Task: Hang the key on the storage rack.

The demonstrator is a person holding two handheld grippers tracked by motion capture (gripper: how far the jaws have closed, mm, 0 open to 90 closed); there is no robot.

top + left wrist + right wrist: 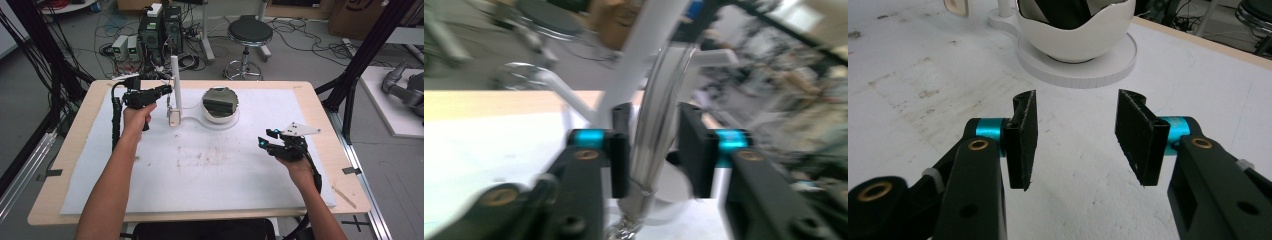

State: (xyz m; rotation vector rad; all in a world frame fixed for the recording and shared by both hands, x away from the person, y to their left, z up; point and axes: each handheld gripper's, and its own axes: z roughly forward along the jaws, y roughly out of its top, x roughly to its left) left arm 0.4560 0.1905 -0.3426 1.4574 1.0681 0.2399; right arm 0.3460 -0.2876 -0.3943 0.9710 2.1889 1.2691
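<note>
Silvery metal chain (651, 135) hangs between the left tongs (164, 90), whose jaws stand apart beside the white post (175, 80), pads off it. Release looks done; next, back away cleanly. Right tongs (1075, 137) rest apart, empty, over the surface (923, 100).

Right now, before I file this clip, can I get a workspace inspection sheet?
Surface: white mat, stained mid-table.
Job's things: silvery strap hanging from white stand; bowl holding dark item.
Clutter: nothing seen.
Grippers: left gripper open around strap; right gripper open, empty, over mat.
Cables: cable trails from left gripper; tangle on floor.
Surroundings: stool, computer towers beyond table.
</note>
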